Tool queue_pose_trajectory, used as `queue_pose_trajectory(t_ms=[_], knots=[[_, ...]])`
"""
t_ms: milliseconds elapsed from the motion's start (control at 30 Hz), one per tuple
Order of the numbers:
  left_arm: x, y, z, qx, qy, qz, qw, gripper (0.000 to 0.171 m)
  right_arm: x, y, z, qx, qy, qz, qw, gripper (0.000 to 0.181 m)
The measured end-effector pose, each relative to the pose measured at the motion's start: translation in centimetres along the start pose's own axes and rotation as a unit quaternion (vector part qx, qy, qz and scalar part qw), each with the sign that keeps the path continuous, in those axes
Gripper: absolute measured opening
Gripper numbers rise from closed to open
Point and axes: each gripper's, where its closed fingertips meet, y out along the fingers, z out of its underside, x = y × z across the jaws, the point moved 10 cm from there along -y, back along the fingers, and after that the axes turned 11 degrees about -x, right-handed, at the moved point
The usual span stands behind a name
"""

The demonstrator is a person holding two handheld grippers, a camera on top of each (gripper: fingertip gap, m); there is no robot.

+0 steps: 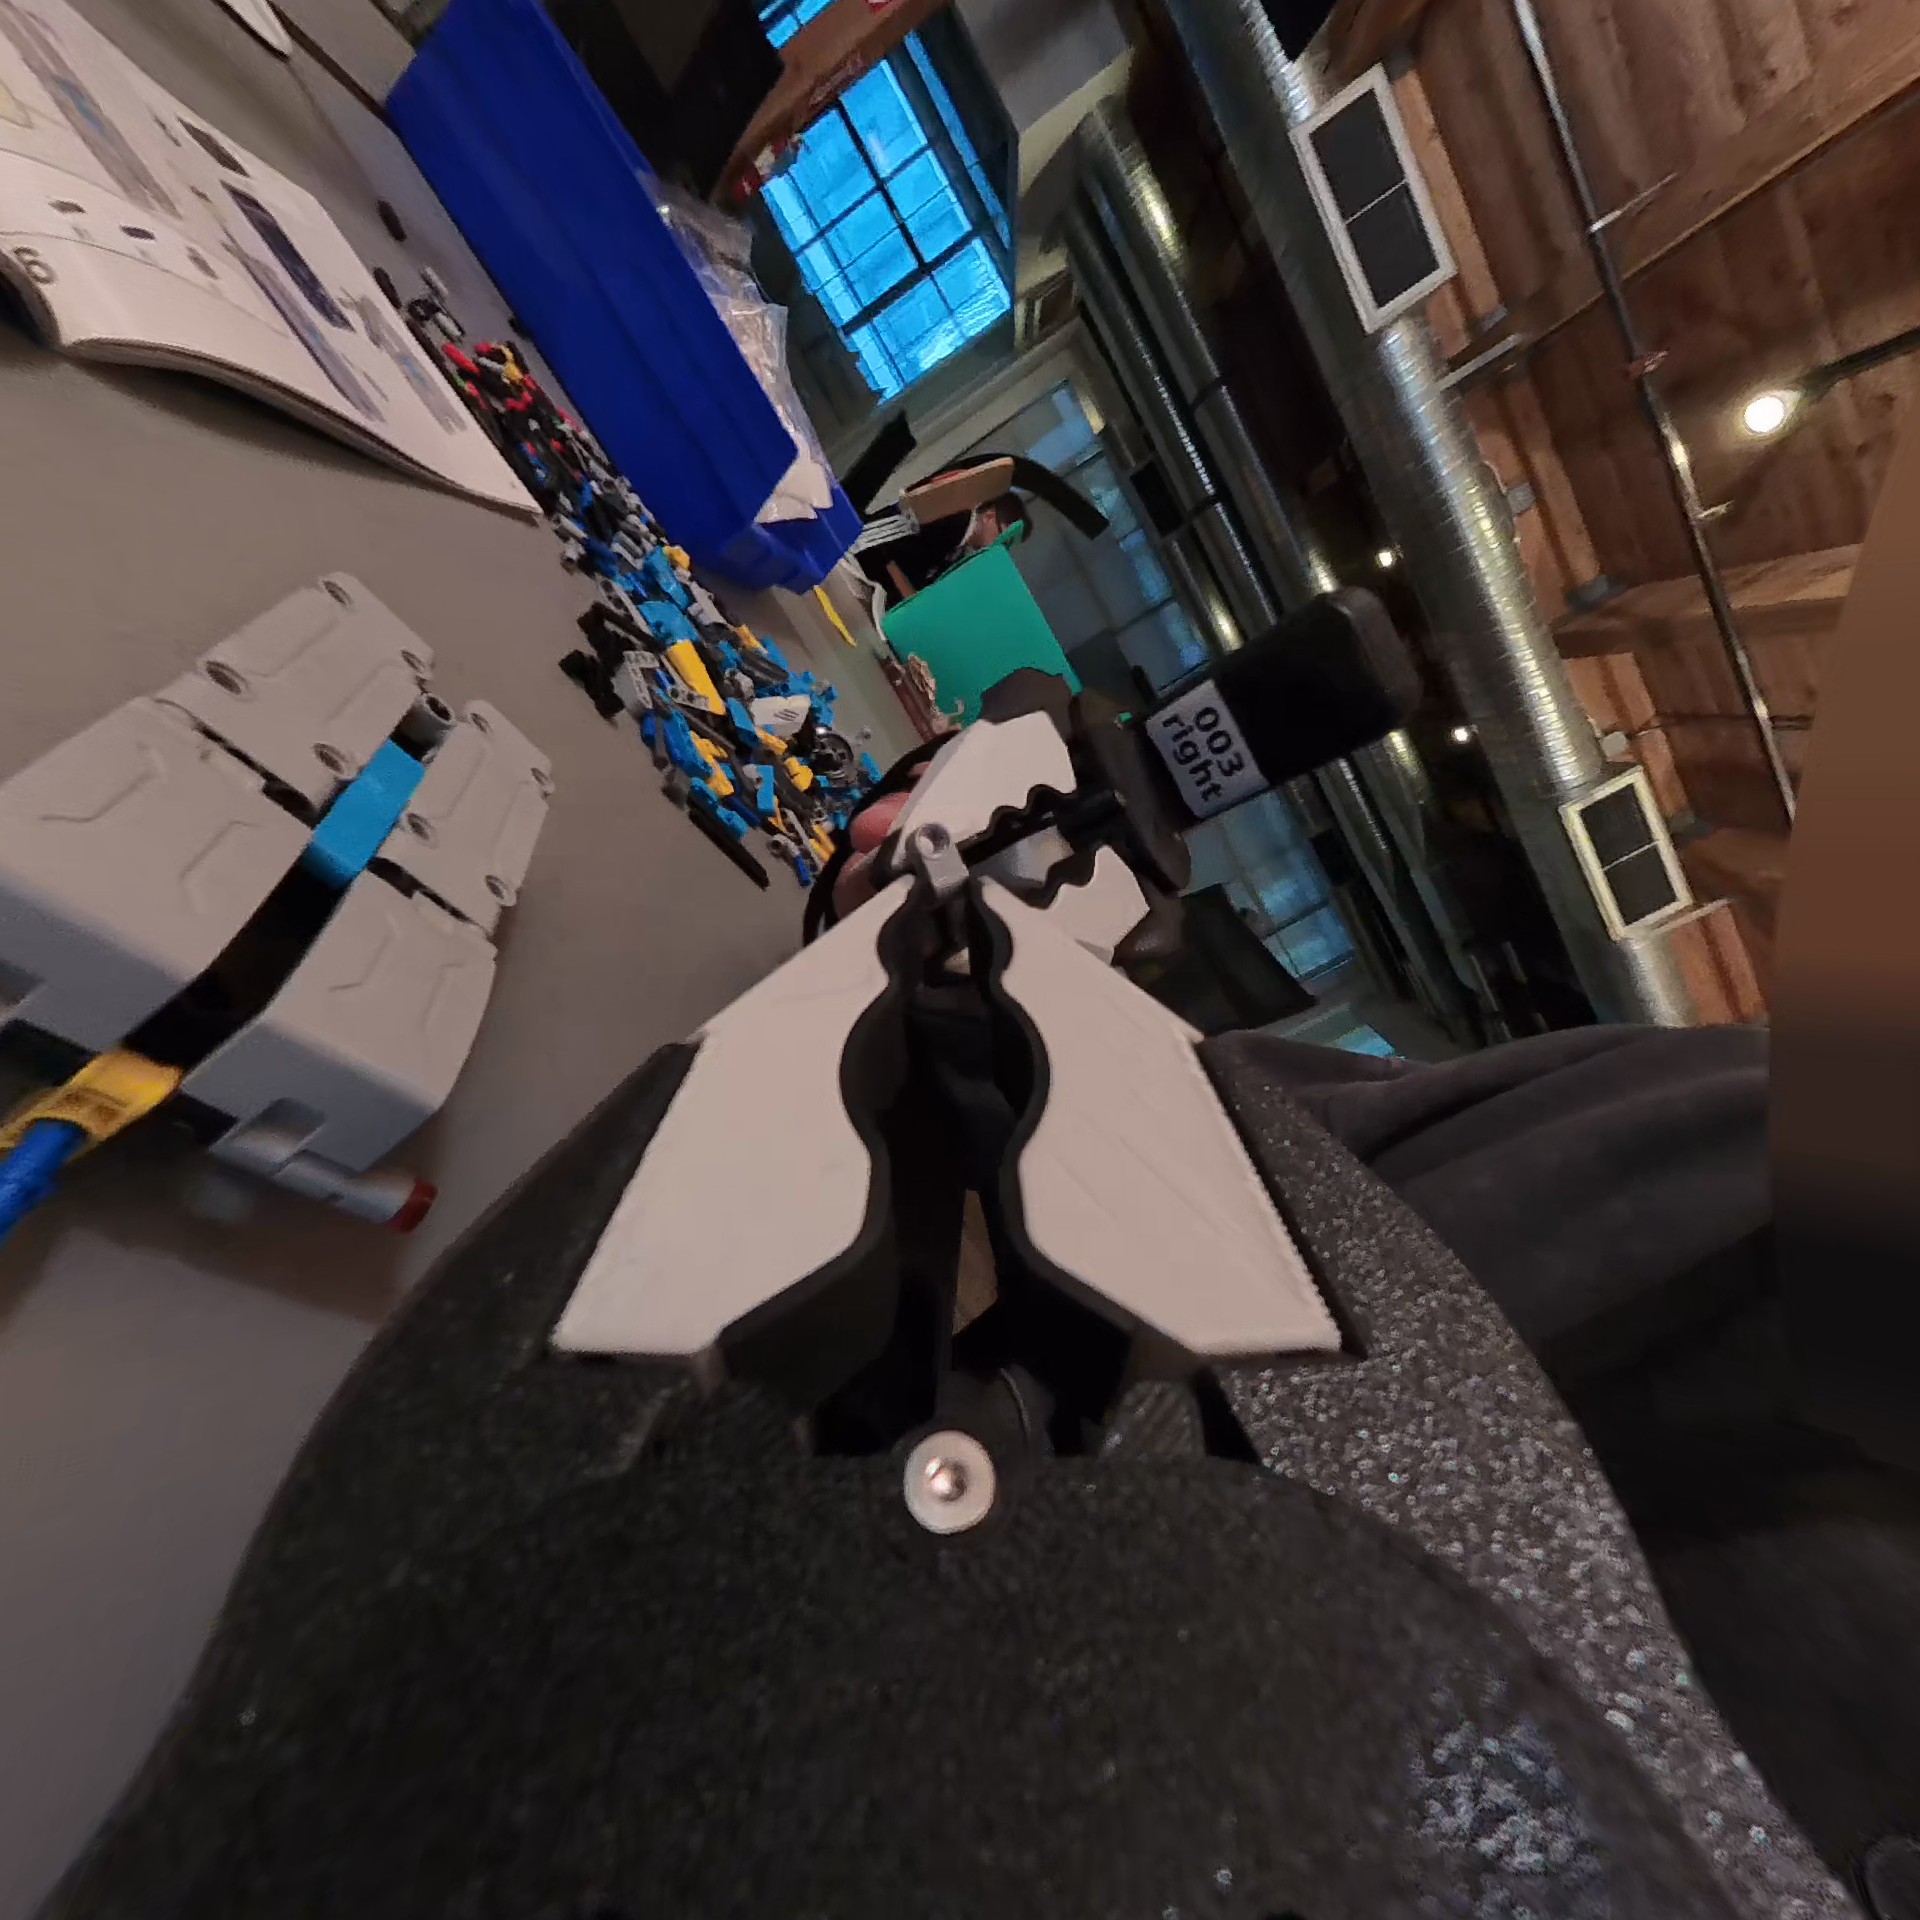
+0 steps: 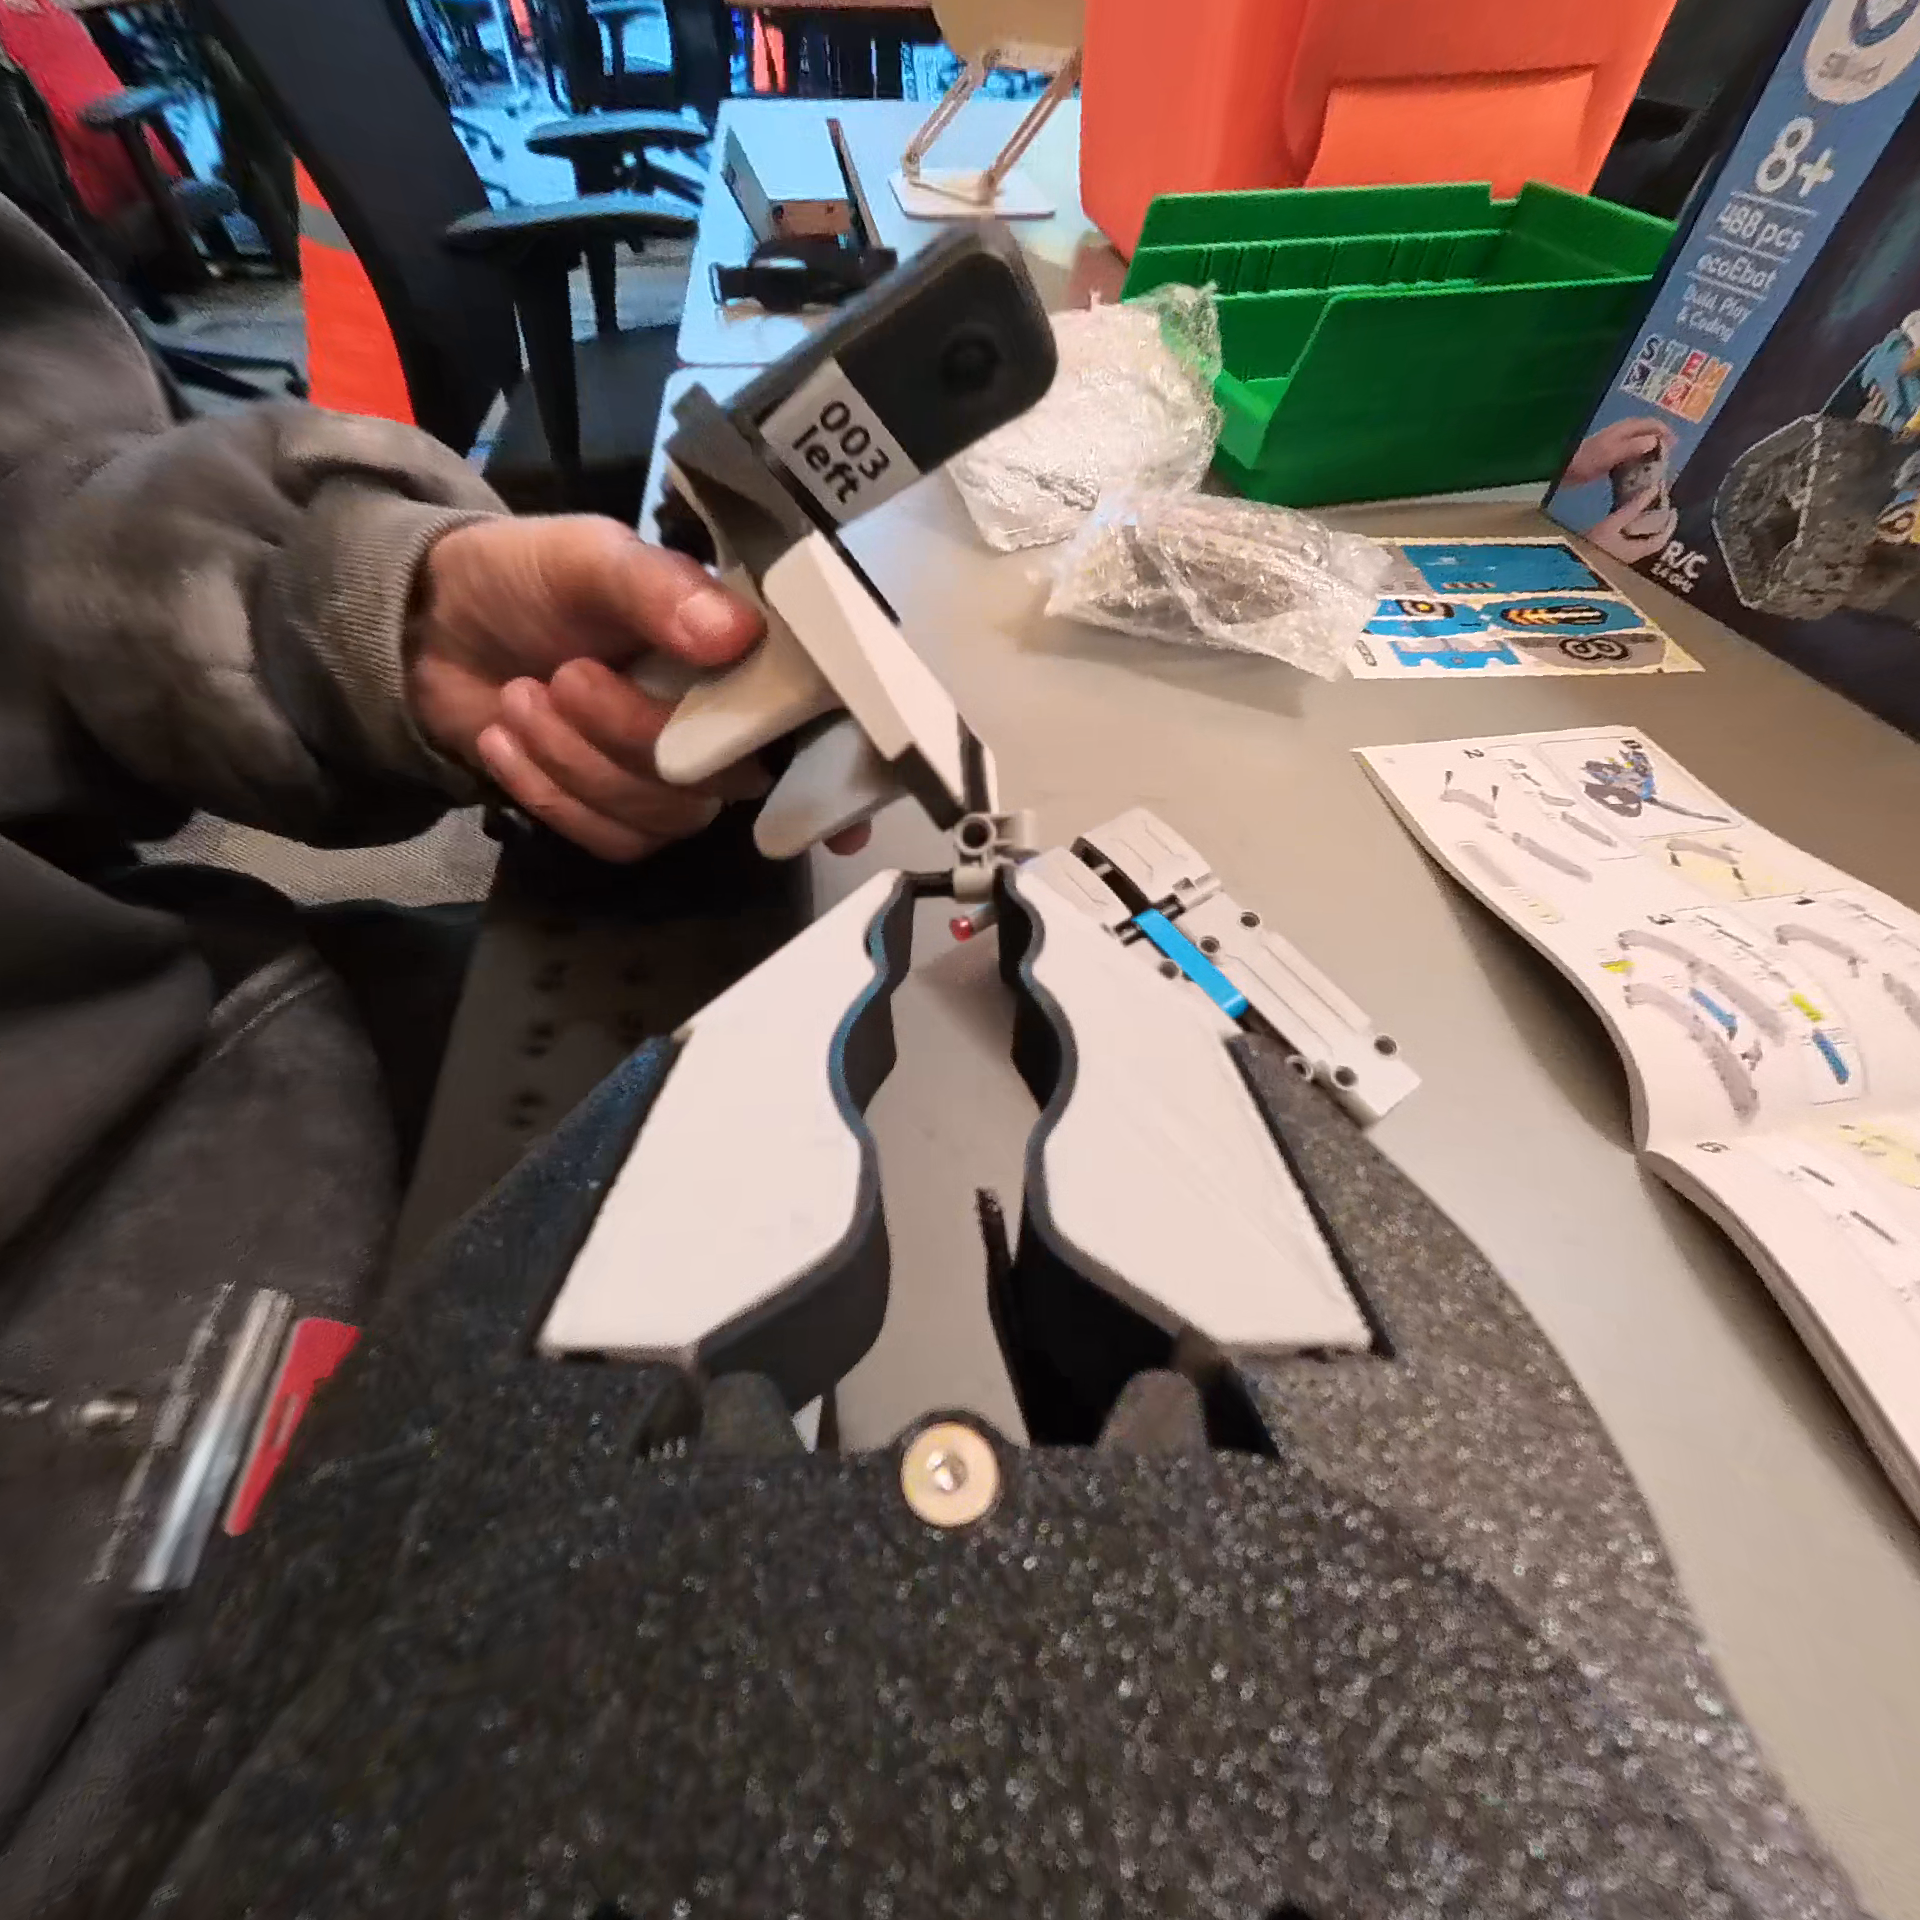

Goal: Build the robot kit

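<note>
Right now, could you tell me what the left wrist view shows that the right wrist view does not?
Left wrist view only: a blue bin and a pile of loose bricks.
Right wrist view only: a green bin, plastic bags and a sticker sheet.
Both: the small grey connector pinched by the left gripper and right gripper, the grey panel assembly, and the open booklet.

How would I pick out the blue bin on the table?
Start at the grey table and follow the pile of small bricks toward the window. The blue bin stands just behind that pile, beyond the open instruction booklet. It is the only large, solid-blue container there.
</note>
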Motion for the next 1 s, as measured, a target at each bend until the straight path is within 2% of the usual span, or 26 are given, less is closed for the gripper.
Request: queue_pose_trajectory(t_ms=[100,233,433,600,1000], knots=[[-0.2,0.1,0.1,-0.002,0.024,-0.018,1.0,0.005,0.4,0.2,0.1,0.016,-0.046,0.034,0.998,0.014],[-0.1,0.2,0.0,-0.001,0.032,-0.032,0.999,0.009,0.5,0.4,0.5,0.022,-0.054,0.053,0.997,0.014],[-0.2,0.7,0.1,0.004,0.084,-0.077,0.993,0.016,0.9,0.7,0.9,0.047,-0.101,0.078,0.991,0.014],[-0.3,0.8,0.3,0.004,0.105,-0.092,0.99,0.01,0.8,0.6,0.9,0.042,-0.101,0.079,0.991,0.014],[-0.2,1.1,0.5,0.011,0.121,-0.112,0.986,0.012,0.7,0.6,1.1,0.045,-0.11,0.077,0.99,0.015]])
